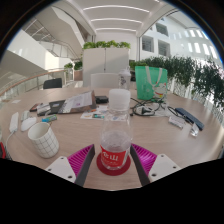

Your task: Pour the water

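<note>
The gripper [113, 163] has its two fingers closed against a clear plastic water bottle [115, 135], one magenta pad [83, 160] pressing on the left side of the bottle's lower body and the other pad on the right side. The bottle stands upright between them, its red label facing the camera and its white cap [119, 97] at the top. Whether the base of the bottle rests on the table or is lifted off it cannot be told, because the fingers hide the bottom.

Beyond and to the left of the fingers, a white mug [43, 139] with a speckled pattern stands on the light wooden table [85, 132], well apart from the bottle. Further left lies a flat white device [27, 121] near the table's edge. Behind the mug a tablet or open notebook [68, 103] lies flat, with small items around it too small to identify. To the right of the bottle, cables and a pair of glasses [150, 108] lie on the tabletop, and a green bag [151, 81] stands beyond them. Potted green plants [195, 75] line the far right side, and a white planter with greenery [105, 55] stands in the background of a bright, open hall.
</note>
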